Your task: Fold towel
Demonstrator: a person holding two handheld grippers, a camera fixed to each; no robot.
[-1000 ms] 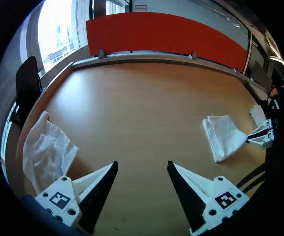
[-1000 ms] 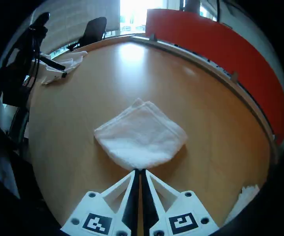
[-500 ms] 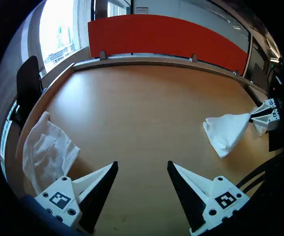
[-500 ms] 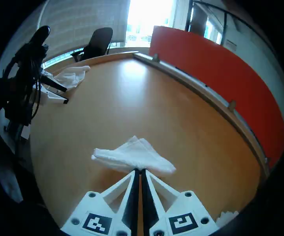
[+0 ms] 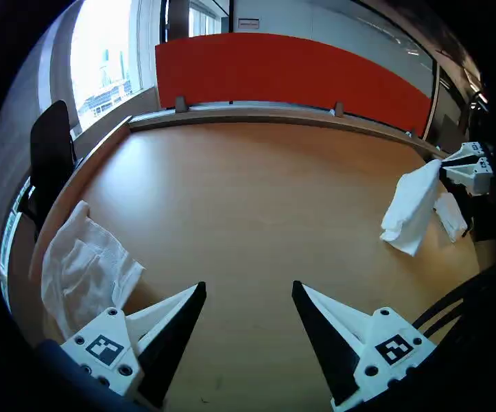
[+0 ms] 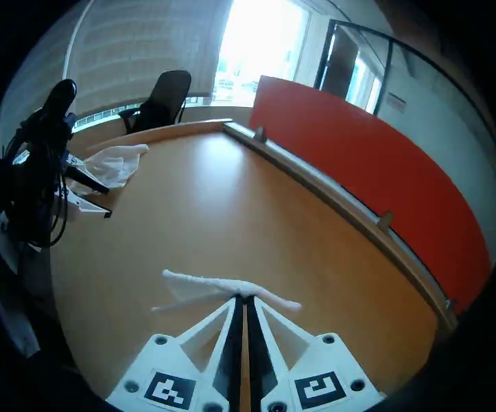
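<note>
The right gripper (image 6: 245, 300) is closed tight on one edge of the folded towel (image 6: 223, 287), both fingers pressed on it. A second ago this towel was laid flat on the table (image 6: 199, 206); now it has been lifted and is seen from the side as a thin white strip. In the left gripper view the towel (image 5: 407, 206) is seen hanging down from the right gripper (image 5: 468, 165), by the table's far side. Whether its low tip touches the wood cannot be told. A small white cloth (image 5: 450, 216) is seen just beside it. The left gripper (image 5: 248, 292) is held wide open, with nothing between its fingers. A second towel (image 5: 83, 264) is left crumpled at the table's edge, just beside it. It is judged that the first towel's folding is done and that it is being carried off to be put down. The crumpled one is thought to be next
</note>
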